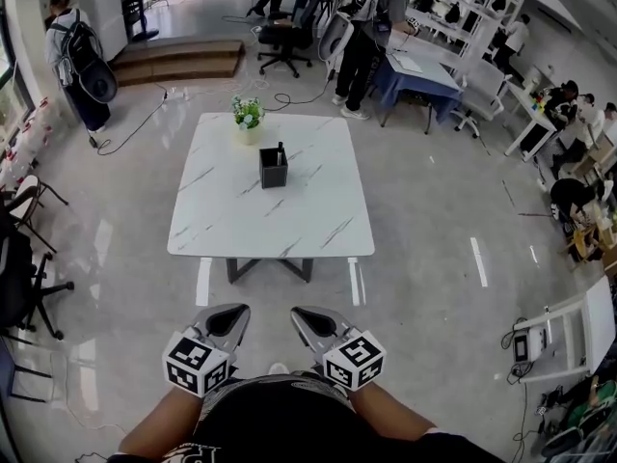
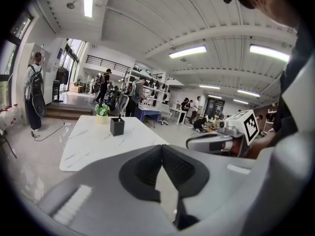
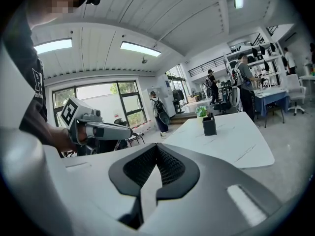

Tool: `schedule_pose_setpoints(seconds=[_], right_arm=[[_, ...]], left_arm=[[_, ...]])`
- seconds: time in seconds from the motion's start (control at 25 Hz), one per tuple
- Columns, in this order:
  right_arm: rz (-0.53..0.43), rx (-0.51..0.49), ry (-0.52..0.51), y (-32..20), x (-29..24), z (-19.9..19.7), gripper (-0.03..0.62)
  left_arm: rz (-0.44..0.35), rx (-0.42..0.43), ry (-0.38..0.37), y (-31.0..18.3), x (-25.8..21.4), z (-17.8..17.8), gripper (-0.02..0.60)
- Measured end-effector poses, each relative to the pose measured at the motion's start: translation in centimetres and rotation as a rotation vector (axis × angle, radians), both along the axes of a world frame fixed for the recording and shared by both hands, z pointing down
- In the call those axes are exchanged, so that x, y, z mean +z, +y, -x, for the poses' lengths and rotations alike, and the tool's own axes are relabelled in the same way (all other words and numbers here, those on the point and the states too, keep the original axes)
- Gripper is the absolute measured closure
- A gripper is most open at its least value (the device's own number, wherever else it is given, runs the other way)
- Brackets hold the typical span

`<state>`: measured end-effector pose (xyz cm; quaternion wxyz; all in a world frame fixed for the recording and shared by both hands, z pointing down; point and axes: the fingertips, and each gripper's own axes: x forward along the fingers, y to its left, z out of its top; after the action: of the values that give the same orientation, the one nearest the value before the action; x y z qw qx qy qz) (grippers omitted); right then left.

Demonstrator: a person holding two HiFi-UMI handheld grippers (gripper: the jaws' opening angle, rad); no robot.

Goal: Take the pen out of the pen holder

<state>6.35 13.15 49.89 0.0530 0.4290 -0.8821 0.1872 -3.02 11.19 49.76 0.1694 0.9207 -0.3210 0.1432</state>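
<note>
Presently the left gripper [image 1: 229, 314] and right gripper [image 1: 308, 316] are both closed on nothing, well short of the surface [image 1: 222, 222]. Far ahead, mid-surface, the pen [image 1: 281, 149] stands in the black pen holder [image 1: 273, 169]. Judged light, stiff and slippery; take hold at its exposed top.

Tabletop [image 1: 299, 222] bare around pen holder [image 1: 274, 170] (flower pot [image 1: 249, 122] behind).
</note>
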Motion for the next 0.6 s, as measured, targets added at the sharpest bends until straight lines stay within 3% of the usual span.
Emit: schedule_pose_setpoints(seconds=[0.6], right_arm=[[0.03, -0.011, -0.019, -0.9, 0.9, -2.1, 0.594]], left_arm=[[0.005, -0.003, -0.023, -0.9, 0.2, -2.3, 0.525]])
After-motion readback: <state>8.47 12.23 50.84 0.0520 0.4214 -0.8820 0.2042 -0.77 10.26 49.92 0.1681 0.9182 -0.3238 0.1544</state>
